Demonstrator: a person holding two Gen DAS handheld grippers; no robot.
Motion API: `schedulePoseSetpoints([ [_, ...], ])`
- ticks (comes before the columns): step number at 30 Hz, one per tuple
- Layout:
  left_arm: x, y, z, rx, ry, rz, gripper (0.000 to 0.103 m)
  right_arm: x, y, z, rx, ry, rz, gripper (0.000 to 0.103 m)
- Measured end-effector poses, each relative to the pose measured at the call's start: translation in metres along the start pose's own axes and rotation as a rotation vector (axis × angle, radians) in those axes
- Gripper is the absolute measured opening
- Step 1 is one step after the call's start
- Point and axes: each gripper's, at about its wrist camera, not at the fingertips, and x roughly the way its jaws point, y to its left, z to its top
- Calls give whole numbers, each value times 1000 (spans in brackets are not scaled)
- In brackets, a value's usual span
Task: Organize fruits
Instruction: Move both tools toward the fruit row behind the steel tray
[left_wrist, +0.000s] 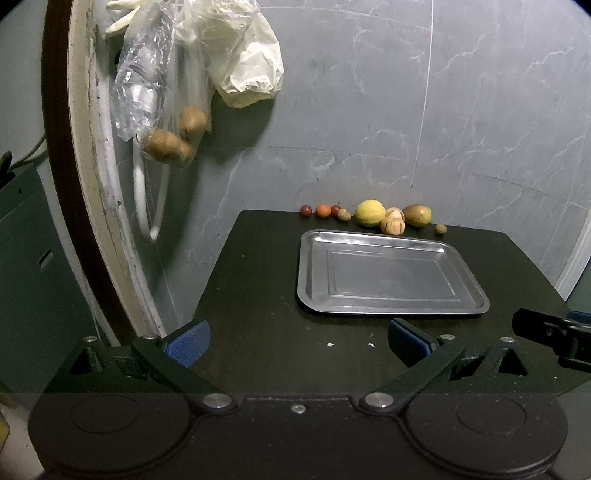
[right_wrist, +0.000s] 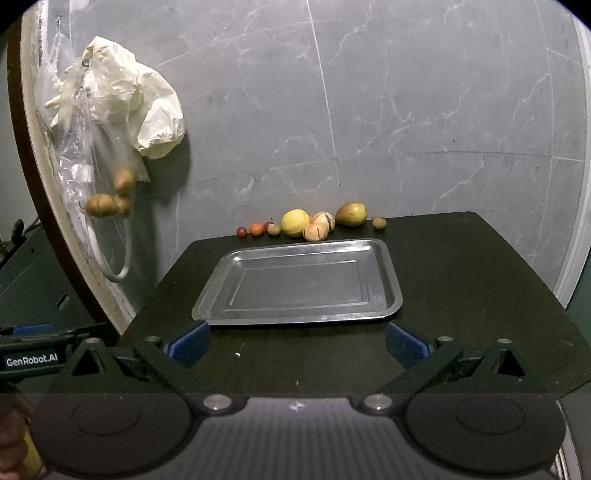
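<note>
tongs: left tongs (left_wrist: 299, 341) and right tongs (right_wrist: 297, 343) both spread, nothing held
tray (right_wrist: 391, 280): bare, mid table (right_wrist: 480, 295)
fruits (right_wrist: 295, 222): row along far table edge
next: likely reach over tray, pinch gently, lift clear of neighbours

Fruits (left_wrist: 373, 218) in a row behind empty tray (left_wrist: 388, 308)

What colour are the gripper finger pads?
Blue pads, clearest in the right wrist view.

small brown fruits (left_wrist: 440, 229) | kind unclear | bag (left_wrist: 147, 74) top cut off
</note>
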Motion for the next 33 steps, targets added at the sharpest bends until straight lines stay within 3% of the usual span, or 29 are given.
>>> schedulePoseSetpoints([
  [23, 33, -16, 7, -3, 75, 30, 102, 32, -18, 8, 13, 79, 22, 103],
  [33, 62, -38, 15, -33, 124, 91, 102, 67, -40, 21, -11, 136, 77, 103],
])
